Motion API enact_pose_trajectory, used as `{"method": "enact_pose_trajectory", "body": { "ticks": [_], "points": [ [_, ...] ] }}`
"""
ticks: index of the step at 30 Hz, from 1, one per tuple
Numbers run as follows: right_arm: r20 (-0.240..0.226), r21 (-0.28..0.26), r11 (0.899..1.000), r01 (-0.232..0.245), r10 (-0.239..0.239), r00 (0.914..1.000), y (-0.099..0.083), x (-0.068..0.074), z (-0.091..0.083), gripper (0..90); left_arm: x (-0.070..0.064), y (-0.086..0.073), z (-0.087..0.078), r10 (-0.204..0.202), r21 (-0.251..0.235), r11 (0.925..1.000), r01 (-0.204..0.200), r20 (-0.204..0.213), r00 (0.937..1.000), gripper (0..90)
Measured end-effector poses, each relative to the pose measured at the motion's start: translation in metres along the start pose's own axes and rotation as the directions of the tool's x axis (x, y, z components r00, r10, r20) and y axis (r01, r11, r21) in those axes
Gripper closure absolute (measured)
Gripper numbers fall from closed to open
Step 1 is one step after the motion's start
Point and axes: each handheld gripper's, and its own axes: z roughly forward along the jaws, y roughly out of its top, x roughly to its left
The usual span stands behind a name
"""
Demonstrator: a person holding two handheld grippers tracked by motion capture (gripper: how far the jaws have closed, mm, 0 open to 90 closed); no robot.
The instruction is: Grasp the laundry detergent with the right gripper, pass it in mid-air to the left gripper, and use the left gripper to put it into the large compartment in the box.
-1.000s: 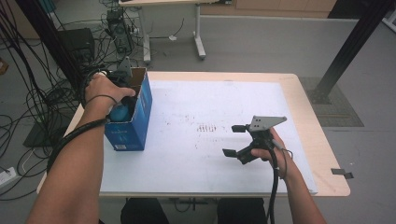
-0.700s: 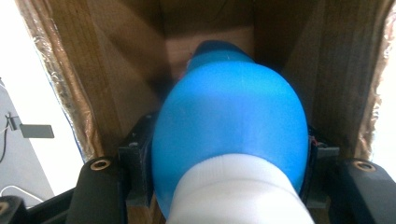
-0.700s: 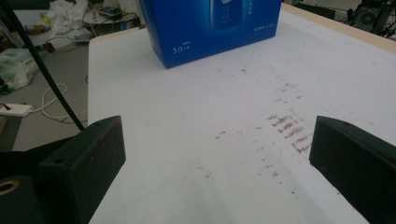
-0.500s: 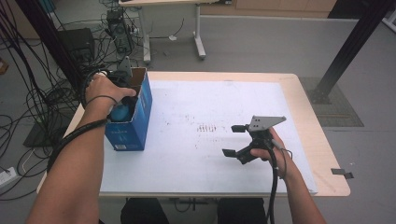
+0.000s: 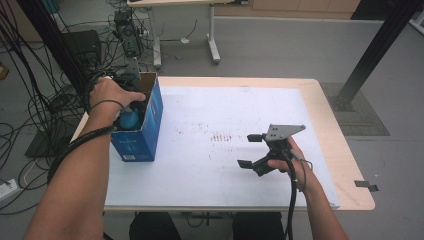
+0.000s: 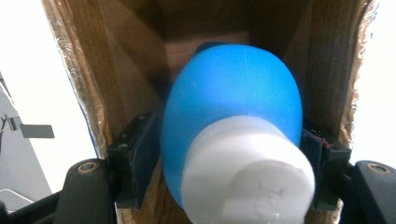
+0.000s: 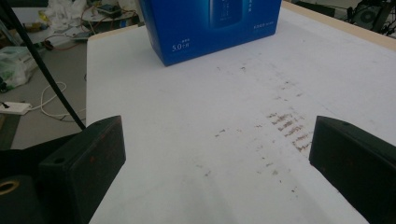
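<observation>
left gripper (image 6: pixel 232 154) down inside blue box (image 5: pixel 148 131), jaws clamped on blue bottle (image 6: pixel 233 121), white cap toward camera; bottle probably clear of box floor. right gripper (image 5: pixel 253 151) over table (image 5: pixel 210 105), jaws spread wide, holding nothing.

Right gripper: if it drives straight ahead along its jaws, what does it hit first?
Probably the blue box. The right gripper is open and holds nothing, with bare white table cover between its jaws and the box. Height is unclear, so it might scrape the cover first.

cardboard walls (image 6: pixel 116 70) hugging bottle (image 6: pixel 233 107), white sheet (image 5: pixel 225 165) open
</observation>
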Motion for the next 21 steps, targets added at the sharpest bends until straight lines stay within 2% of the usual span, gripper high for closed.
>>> {"method": "enact_pose_trajectory", "body": {
  "ticks": [7,18,21],
  "points": [
    [0.005,-0.001,1.0,0.0,0.001,1.0,-0.001,0.0,-0.002,3.9,0.0,-0.001,-0.009,0.001,-0.007,1.0,-0.001,0.01,0.9999,29.1],
    [0.013,-0.007,1.0,-0.002,0.002,0.9999,-0.003,0.003,-0.008,3.9,-0.007,-0.006,-0.027,0.003,-0.029,0.9996,-0.004,-0.013,0.9999,28.5],
    [0.014,-0.008,1.0,0.002,-0.002,0.9999,-0.002,0.003,-0.009,3.9,-0.008,-0.007,-0.03,0.005,-0.033,0.9995,-0.005,-0.01,0.9999,25.4]
  ]
}}
